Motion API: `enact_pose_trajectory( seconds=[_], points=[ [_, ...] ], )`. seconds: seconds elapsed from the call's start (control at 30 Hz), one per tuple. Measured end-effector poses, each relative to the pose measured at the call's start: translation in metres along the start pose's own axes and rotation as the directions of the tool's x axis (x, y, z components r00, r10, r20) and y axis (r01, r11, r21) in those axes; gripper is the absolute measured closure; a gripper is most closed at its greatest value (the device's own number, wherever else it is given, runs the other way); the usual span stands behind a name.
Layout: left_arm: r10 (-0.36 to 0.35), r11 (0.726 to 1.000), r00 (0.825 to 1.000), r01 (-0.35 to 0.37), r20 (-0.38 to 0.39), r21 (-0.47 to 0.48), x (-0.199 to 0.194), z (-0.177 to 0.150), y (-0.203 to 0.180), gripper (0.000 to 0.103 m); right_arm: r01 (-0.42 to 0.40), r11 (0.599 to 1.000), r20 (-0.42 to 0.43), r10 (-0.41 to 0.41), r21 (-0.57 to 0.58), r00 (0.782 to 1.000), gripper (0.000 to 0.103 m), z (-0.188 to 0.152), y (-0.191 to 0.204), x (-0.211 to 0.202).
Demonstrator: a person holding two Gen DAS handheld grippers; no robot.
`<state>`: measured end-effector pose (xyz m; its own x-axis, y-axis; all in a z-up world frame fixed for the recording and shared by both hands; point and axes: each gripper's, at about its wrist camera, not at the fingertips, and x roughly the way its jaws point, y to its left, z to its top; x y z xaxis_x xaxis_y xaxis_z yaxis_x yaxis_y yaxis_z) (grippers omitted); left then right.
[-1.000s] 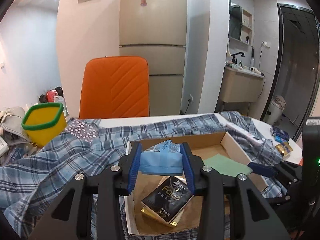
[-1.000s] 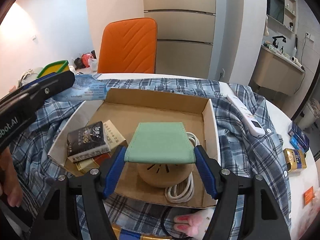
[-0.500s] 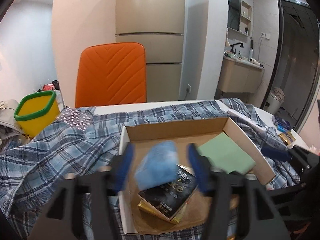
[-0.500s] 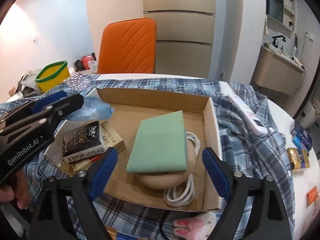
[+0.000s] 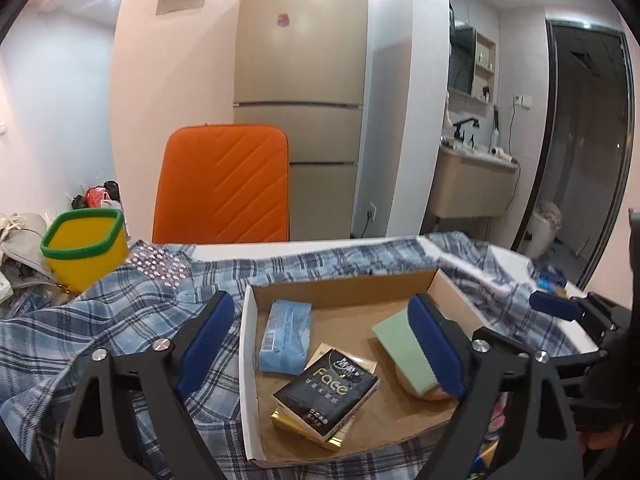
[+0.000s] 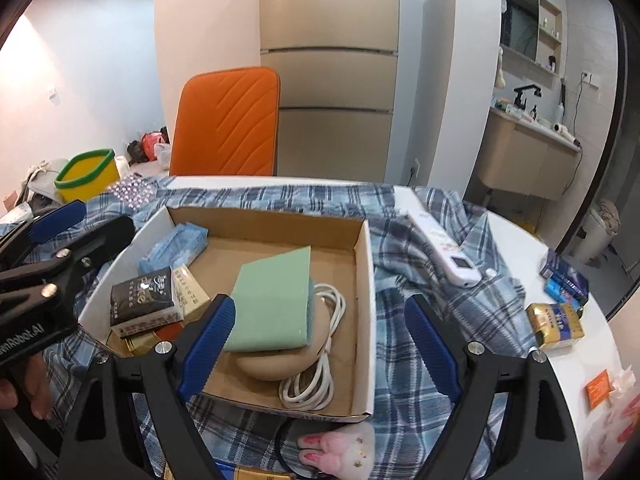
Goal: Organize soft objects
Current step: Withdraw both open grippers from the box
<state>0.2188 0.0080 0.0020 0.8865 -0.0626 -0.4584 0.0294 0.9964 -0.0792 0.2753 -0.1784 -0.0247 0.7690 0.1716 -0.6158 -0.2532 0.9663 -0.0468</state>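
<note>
A cardboard box (image 5: 340, 286) (image 6: 362, 292) lies on a blue plaid shirt (image 5: 80, 320) (image 6: 420, 292). In it lie a light blue tissue pack (image 5: 285, 336) (image 6: 176, 246), a black tissue pack (image 5: 328, 390) (image 6: 142, 298) on gold packets, and a folded green cloth (image 5: 400, 344) (image 6: 272, 302) on a tan round pad (image 6: 276, 364) with a white cable (image 6: 312, 384). My left gripper (image 5: 320, 348) is open and empty above the box's near left. My right gripper (image 6: 316, 344) is open and empty above the box's near edge.
A yellow bin with a green rim (image 5: 82, 248) (image 6: 86, 172) stands left. An orange chair (image 5: 224, 184) is behind the table. A white remote (image 6: 444, 248), small boxed packs (image 6: 560, 304) and a pink plush (image 6: 344, 446) lie around the box.
My left gripper opened and let the light blue tissue pack drop into the box. My right gripper opened and released the green cloth onto the tan pad. Both drew back a little.
</note>
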Motion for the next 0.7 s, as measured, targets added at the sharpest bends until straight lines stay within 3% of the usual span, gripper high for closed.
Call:
enact_pose_trajectory(
  seconds=[0.27,0.37,0.7],
  points=[
    [-0.026,0.999,0.991,0.022,0.130,0.027,-0.054,0.008,-0.013,0.004,0.018,1.000,0.088,-0.020,0.025,0.996,0.015,0.001,-0.010,-0.038],
    [-0.045,0.999,0.988,0.041,0.147,0.030,-0.070,0.007,-0.019,0.004,-0.012,0.999,0.120,0.006,0.043,0.993,0.015,0.000,-0.016,-0.059],
    [-0.074,0.997,0.987,0.068,0.145,0.049,-0.094,-0.009,-0.032,0.004,0.033,0.998,0.169,-0.043,0.061,0.985,0.015,-0.017,-0.030,-0.100]
  ],
)
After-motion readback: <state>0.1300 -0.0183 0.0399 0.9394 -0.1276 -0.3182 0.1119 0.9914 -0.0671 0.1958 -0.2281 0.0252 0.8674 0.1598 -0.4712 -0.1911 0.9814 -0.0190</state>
